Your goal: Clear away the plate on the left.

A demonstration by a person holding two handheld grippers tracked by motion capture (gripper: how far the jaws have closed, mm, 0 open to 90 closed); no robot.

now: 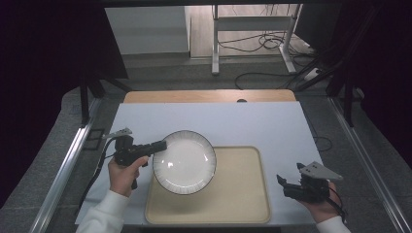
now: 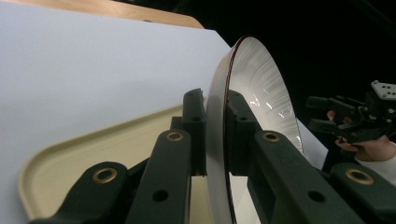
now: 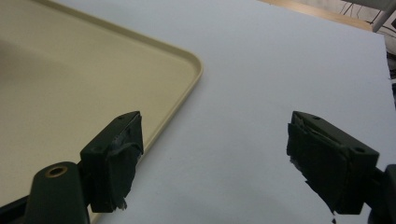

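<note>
Right gripper (image 1: pixel 287 185) sits at the near right of the table, jaws wide apart with nothing between them, hovering over the white sheet (image 3: pixel 261 70) just beside the tray's right edge. Left gripper (image 1: pixel 159 145) at near left, jaws clamped on the left rim of the white plate (image 1: pixel 184 161). Plate is lifted and tilted above the left part of the beige tray (image 1: pixel 238 194); its far edge overhangs the sheet. Wooden table edge (image 1: pixel 209 95) lies beyond.

Your right gripper (image 3: pixel 212 163) has its jaws wide apart at the bottom of the frame. The tray (image 3: pixel 70 79) fills the upper left; pale table (image 3: pixel 289 60) lies right.
</note>
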